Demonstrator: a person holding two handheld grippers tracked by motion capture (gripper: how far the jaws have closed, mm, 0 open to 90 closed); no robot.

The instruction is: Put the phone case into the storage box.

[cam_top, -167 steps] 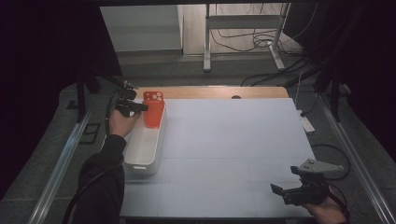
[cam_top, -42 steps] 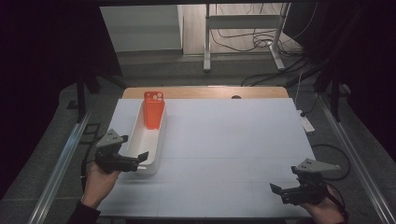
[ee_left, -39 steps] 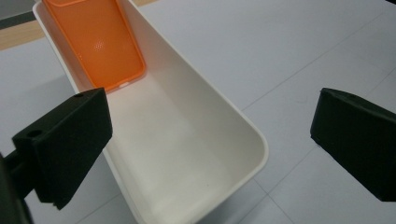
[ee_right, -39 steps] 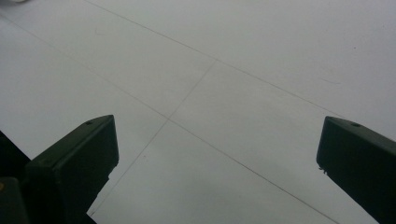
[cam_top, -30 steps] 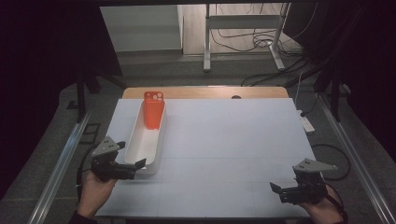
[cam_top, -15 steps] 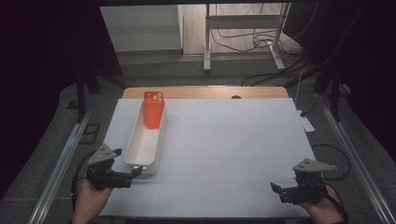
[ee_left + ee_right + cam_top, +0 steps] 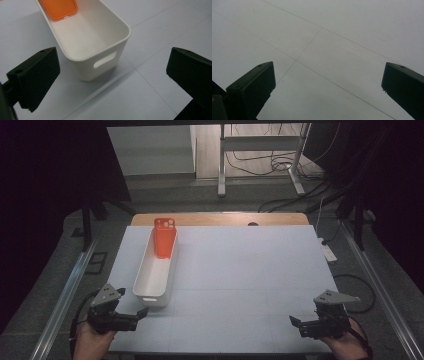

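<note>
a: left gripper view, what's there?
b: left gripper (image 7: 112, 82), two black jaws rising from the bottom corners, wide apart, nothing between them but table.
a: object?
b: white bin (image 7: 110, 42), long, rounded corners, slot handle on the near end wall. near end sits between the jaws, a little beyond them, touching neither.
a: inside it?
b: orange phone case (image 7: 60, 8) at the far end, top edge of frame, partly cut off. rest of the bin floor is bare.
a: surface?
b: white table (image 7: 150, 55) with thin seam lines, bin shadow below its near end.
</note>
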